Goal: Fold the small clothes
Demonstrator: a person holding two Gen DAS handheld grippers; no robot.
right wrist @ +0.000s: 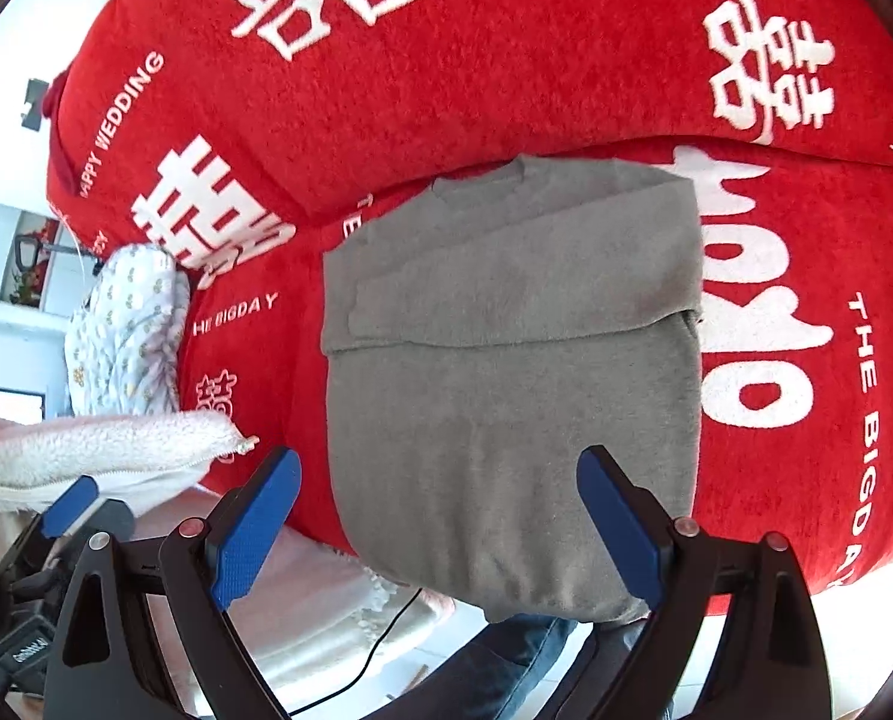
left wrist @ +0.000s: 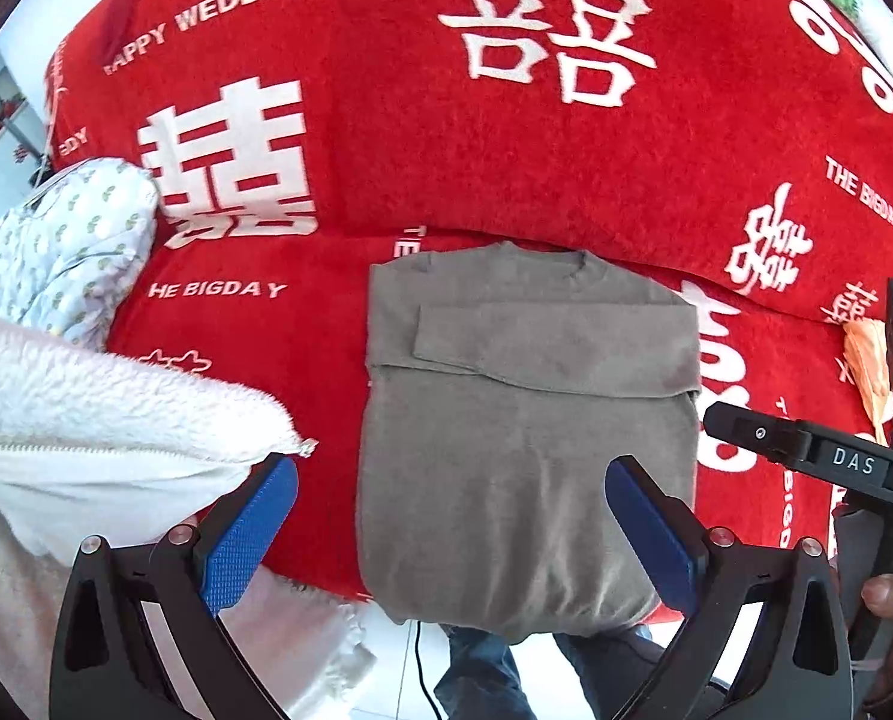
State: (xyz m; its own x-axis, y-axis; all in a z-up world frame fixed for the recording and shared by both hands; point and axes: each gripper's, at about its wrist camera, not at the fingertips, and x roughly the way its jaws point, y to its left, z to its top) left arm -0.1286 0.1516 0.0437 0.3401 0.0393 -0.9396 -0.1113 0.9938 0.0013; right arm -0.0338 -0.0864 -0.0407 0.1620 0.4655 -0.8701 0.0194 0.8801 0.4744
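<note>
A small grey sweater (left wrist: 524,432) lies flat on the red wedding blanket (left wrist: 422,138), neck away from me, both sleeves folded across its chest, its hem hanging a little over the near edge. My left gripper (left wrist: 451,531) hovers open above the sweater's lower part with nothing between its blue pads. In the right wrist view the same sweater (right wrist: 506,396) fills the middle, and my right gripper (right wrist: 440,525) stands open over its hem, empty. The right gripper's black body (left wrist: 830,462) shows at the right edge of the left wrist view.
A white fleece garment with a zip (left wrist: 86,420) lies at the left, a patterned quilted baby garment (left wrist: 68,246) behind it. An orange cloth (left wrist: 866,366) sits at the far right. Below the blanket edge are jeans (left wrist: 482,672), a black cable (right wrist: 374,654) and pale floor.
</note>
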